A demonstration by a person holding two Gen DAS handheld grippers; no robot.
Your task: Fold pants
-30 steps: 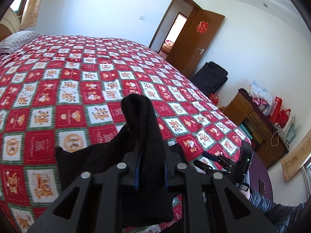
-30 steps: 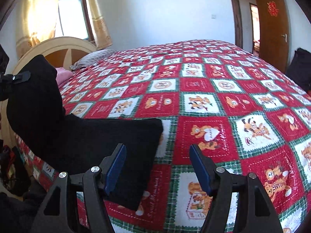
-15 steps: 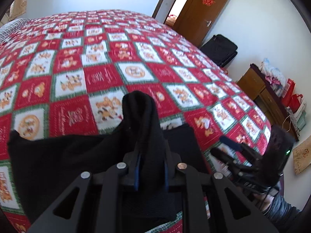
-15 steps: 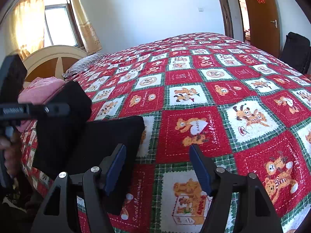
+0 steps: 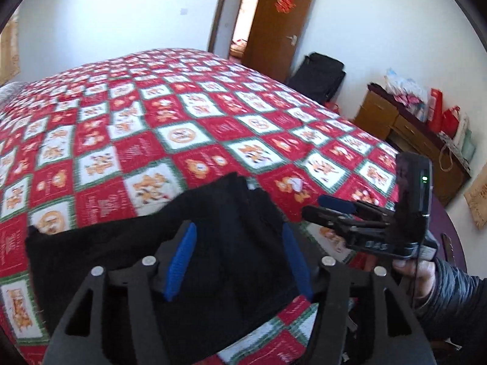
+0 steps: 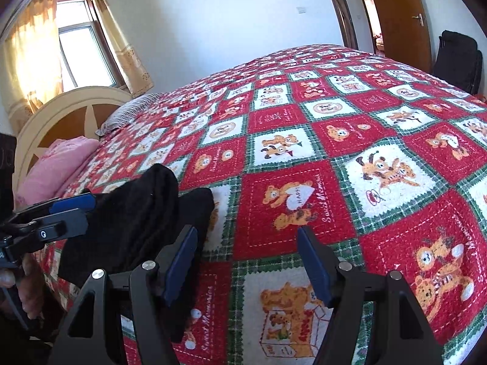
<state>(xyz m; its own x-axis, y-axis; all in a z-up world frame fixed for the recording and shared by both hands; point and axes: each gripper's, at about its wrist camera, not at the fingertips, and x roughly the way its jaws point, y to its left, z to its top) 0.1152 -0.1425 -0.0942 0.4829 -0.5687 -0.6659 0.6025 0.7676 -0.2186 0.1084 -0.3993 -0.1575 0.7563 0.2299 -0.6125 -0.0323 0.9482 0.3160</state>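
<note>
The black pants [image 5: 127, 261] lie folded on the red patchwork bedspread [image 5: 188, 127] near the bed's front edge; they also show at the left in the right wrist view [image 6: 134, 222]. My left gripper [image 5: 240, 261] is open just above the folded pile, with a raised fold of cloth between its blue pads. It shows from the side in the right wrist view [image 6: 71, 210]. My right gripper [image 6: 248, 261] is open and empty over the bedspread, just right of the pants. It shows at the right in the left wrist view [image 5: 331, 210].
A cream headboard [image 6: 61, 115], a pink pillow [image 6: 54, 167] and a striped pillow [image 6: 131, 112] lie at the bed's head. A wooden door [image 5: 280, 24], a black suitcase [image 5: 319, 76] and a wooden dresser [image 5: 404, 133] with bags stand past the foot.
My left gripper has lowered the held fold onto the pile and opened, letting the cloth go. The right gripper stays open and has shifted little.
</note>
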